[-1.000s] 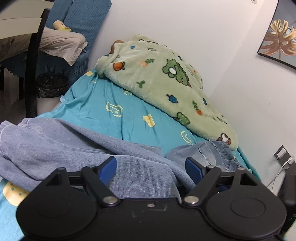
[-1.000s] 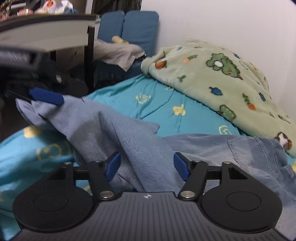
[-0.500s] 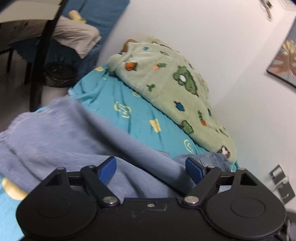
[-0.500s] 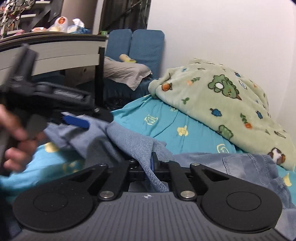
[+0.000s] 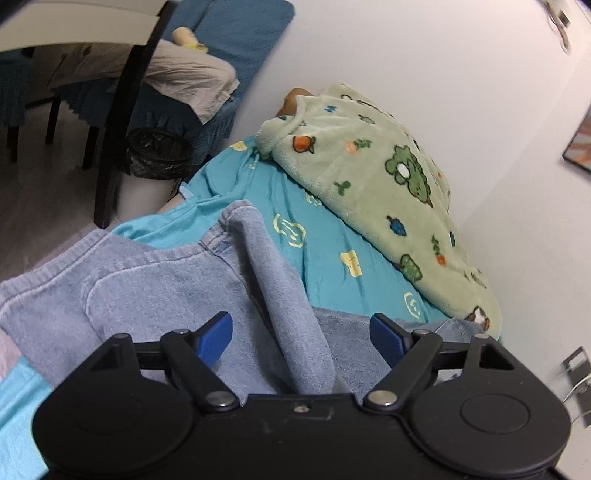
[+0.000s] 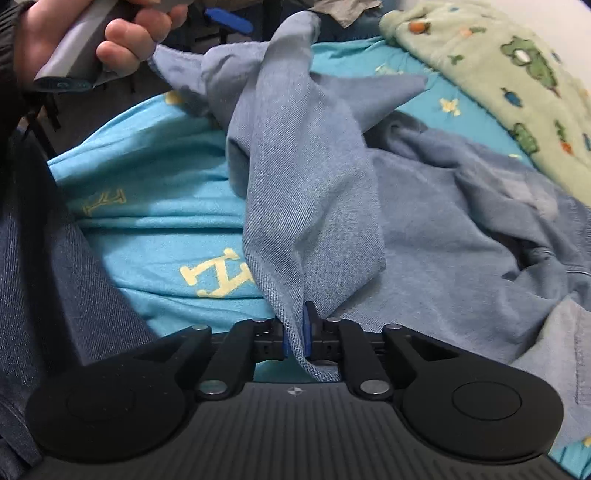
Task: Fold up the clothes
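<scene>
Denim garment on a bed with a turquoise sheet, one gripper pinching it.

The denim garment (image 6: 424,206) lies low and central on the turquoise sheet (image 6: 155,225); beyond it, a green blanket (image 5: 376,192) sits against the white wall (image 5: 424,55). The right gripper (image 6: 297,334) has just closed, pads pinching a denim fold. The left gripper (image 5: 301,338) stands wide open, a denim ridge between its fingers, untouched by the pads. A hand (image 6: 92,33) appears upper left.

1 denim garment (image 6: 314,192), 1 green blanket (image 5: 376,192), 1 bin (image 5: 159,153), 2 hand-held grippers (image 6: 295,332) (image 5: 301,338).
</scene>
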`<action>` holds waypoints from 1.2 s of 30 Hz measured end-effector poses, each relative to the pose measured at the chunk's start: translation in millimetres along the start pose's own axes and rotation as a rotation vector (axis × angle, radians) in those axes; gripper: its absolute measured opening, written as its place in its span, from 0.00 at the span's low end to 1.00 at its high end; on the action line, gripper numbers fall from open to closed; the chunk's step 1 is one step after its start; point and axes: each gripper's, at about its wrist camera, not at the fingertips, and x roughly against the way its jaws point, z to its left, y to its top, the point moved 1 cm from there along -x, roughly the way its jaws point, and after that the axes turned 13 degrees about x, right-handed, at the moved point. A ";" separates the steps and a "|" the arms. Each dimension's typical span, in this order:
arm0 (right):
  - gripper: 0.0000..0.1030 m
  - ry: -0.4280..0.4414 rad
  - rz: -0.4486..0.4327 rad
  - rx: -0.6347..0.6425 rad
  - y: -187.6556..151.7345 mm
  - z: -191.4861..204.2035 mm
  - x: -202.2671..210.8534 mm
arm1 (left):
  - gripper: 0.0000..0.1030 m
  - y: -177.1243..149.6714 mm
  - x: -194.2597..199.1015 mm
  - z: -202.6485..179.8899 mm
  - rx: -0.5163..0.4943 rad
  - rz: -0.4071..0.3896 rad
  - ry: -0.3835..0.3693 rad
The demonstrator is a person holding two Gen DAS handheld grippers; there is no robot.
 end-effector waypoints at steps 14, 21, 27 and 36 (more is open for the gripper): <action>0.10 0.109 0.020 -0.040 6.1 -11.2 -15.0 | 0.54 13.8 -60.8 3.0 -0.059 -0.038 0.159; 0.13 0.131 0.001 -0.077 2.3 -16.2 -15.3 | 0.50 28.1 -83.9 11.8 -0.036 0.009 0.165; 0.15 0.149 -0.011 -0.099 4.0 -19.8 -18.3 | 0.30 21.8 -94.5 5.3 -0.090 0.036 0.175; 0.18 0.156 -0.018 -0.111 4.4 -21.4 -20.1 | 0.07 16.3 -86.2 6.0 -0.072 0.009 0.154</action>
